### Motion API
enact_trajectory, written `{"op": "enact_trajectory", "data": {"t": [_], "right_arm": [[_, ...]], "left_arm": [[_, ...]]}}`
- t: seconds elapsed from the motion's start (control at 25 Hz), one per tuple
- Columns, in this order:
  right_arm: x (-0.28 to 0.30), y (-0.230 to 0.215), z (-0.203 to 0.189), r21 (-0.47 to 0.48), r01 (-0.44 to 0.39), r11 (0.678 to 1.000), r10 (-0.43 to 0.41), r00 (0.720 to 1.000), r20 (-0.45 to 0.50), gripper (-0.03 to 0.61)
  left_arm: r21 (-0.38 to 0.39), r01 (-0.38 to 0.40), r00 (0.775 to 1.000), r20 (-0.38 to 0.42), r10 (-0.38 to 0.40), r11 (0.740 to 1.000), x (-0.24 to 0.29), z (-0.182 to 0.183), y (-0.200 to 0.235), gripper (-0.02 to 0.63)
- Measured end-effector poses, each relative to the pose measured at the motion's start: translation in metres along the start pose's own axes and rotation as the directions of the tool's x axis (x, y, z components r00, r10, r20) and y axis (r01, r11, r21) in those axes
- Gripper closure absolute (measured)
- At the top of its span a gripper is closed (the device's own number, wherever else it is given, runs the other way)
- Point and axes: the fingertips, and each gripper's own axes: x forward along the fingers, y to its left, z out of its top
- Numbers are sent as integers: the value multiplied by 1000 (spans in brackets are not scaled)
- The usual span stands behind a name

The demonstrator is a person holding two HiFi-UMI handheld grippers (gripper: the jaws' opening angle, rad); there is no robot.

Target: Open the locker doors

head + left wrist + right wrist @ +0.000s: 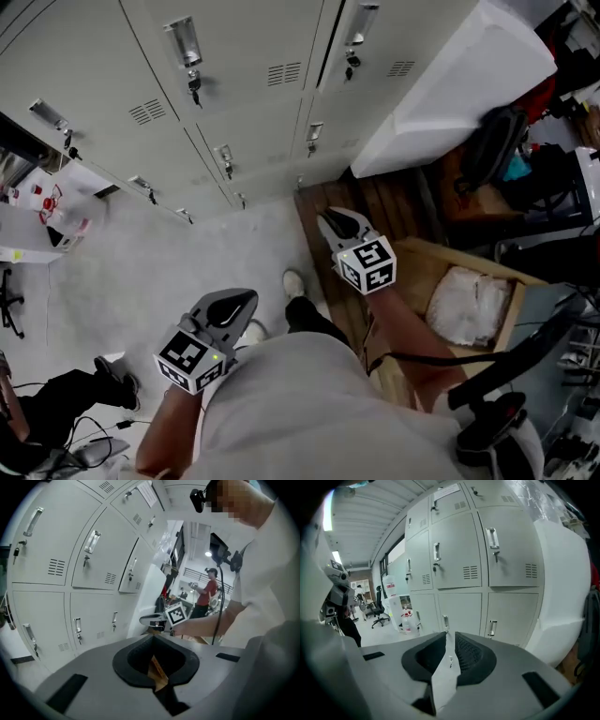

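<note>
We are holding the left tongs (249,296) and the right tongs (323,217) closed and empty (each well apart from any handle (184,41)) while the locker doors (234,89) are standing shut ahead of us.

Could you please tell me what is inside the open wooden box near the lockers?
The wooden box holds a crumpled white plastic bundle. Whatever lies beneath or inside that bundle is covered.

You face pale grey locker doors (239,94). Your shirt (309,412) is white, and the floor planks (384,206) are dark brown.
</note>
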Motion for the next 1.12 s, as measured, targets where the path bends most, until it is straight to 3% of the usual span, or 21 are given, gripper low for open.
{"op": "enact_trajectory", "data": {"t": [0.2, 0.44, 0.52, 1.12], "right_arm": [[57, -66, 1, -9, -22, 1000, 22, 1000, -19, 557], [118, -115, -11, 13, -51, 999, 52, 997, -49, 552], [138, -132, -15, 28, -42, 999, 43, 998, -55, 518], [235, -194, -31, 6, 6, 1000, -5, 993, -116, 499]], "left_arm": [[-21, -55, 998, -11, 55, 998, 40, 29, 24, 603], [-70, -149, 989, -38, 146, 986, 63, 45, 44, 604], [-75, -173, 985, -39, 171, 982, 69, 47, 53, 603], [-136, -312, 950, -58, 307, 940, 65, 51, 90, 603]]}}
